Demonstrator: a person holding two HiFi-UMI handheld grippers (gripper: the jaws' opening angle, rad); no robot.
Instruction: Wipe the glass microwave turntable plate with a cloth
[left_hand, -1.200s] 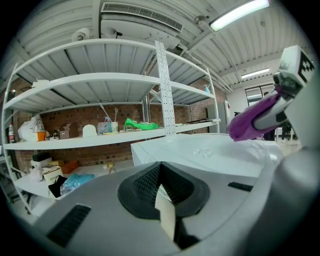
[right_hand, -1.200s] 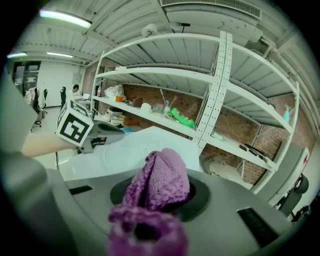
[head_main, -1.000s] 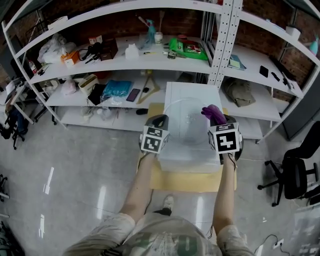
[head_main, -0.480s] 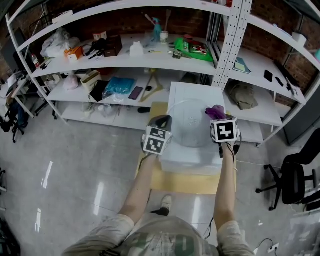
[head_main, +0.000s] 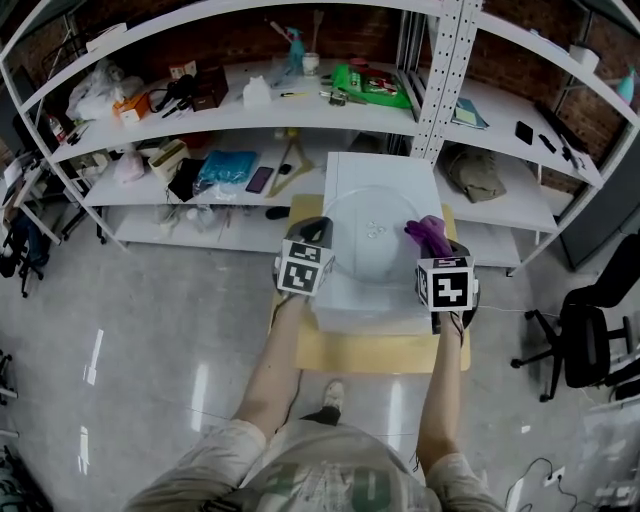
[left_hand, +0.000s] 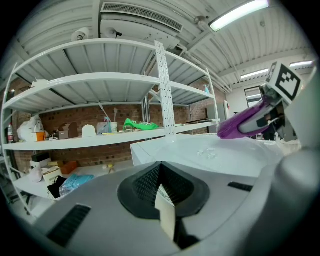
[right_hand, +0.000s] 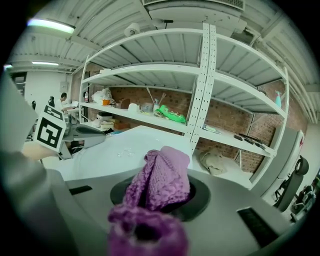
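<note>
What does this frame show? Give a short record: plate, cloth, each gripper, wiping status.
plate: clear glass plate, lying flat on a white box
cloth: purple cloth, over the plate's right part
left gripper: left gripper, jaws together with nothing between them, at the plate's left rim
right gripper: right gripper, shut on the cloth, which bunches out past the jaws
wiping status: cloth brought to the plate; contact with the glass cannot be told
</note>
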